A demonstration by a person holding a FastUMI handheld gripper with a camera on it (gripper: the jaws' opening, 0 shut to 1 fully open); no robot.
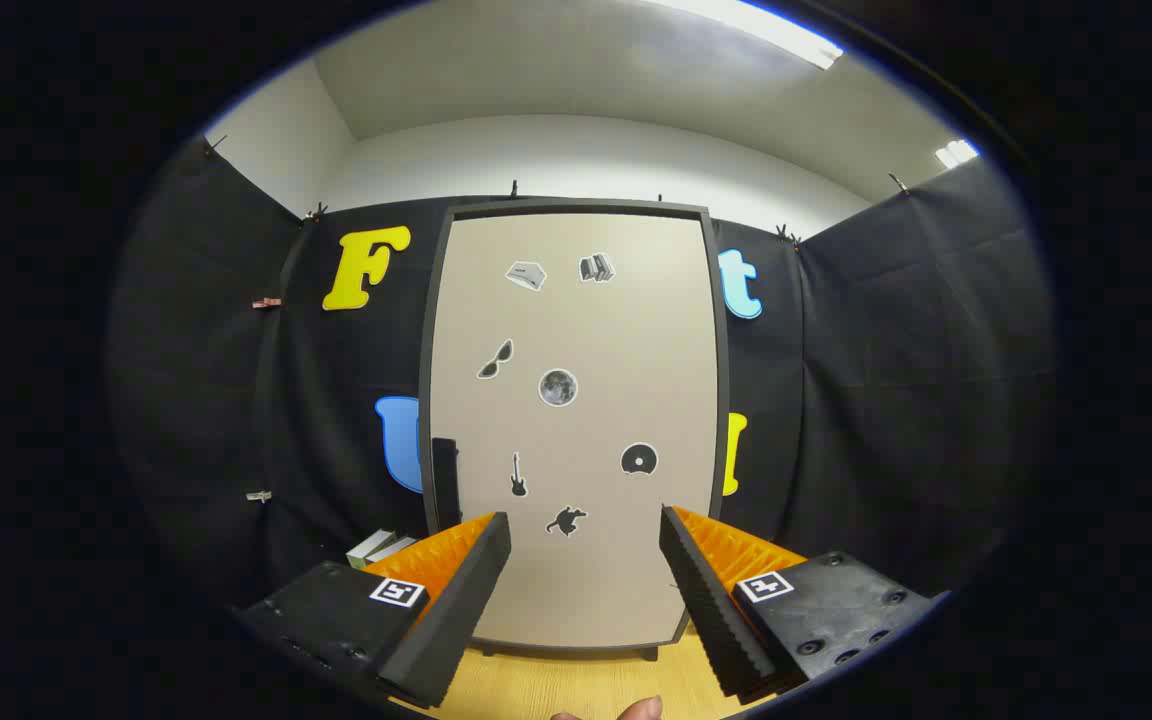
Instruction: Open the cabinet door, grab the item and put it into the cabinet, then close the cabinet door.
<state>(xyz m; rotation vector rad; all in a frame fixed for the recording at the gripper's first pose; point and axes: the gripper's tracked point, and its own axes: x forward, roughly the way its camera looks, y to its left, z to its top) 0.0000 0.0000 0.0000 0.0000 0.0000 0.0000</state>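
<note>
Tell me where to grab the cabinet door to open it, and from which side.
Grip the dark vertical handle at the left edge of the cabinet door. Come straight from the front, open tool shifted left, fingers closing on the handle's sides: it is the door's only protruding part, so the hinges are probably on the right.

The gripper (pixel 584 530), fingers apart, faces the shut cabinet door (pixel 576 420).
</note>
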